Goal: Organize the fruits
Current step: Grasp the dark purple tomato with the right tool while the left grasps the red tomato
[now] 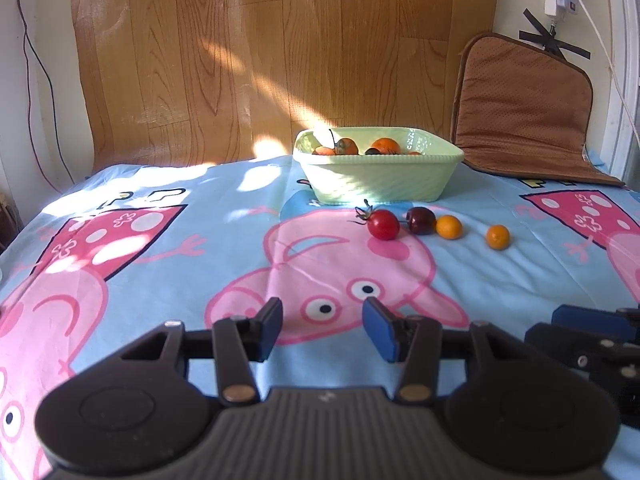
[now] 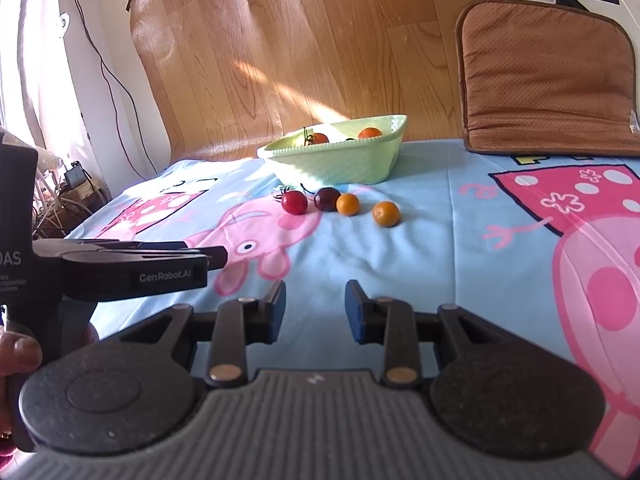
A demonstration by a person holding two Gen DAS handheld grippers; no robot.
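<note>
Fruits (red, dark, orange) loose

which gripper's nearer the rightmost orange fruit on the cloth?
Right, by a small margin. The right gripper sits almost straight in front of the rightmost orange fruit. The left gripper is offset further left, facing the red tomato. Both open, well short of it.

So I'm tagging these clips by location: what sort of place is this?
Most likely a home, probably a bed or a table in a lived-in room. A children's cartoon pig sheet covers the surface, a brown seat cushion leans on the wall, and a green fruit bowl sits in the sunlight.
</note>
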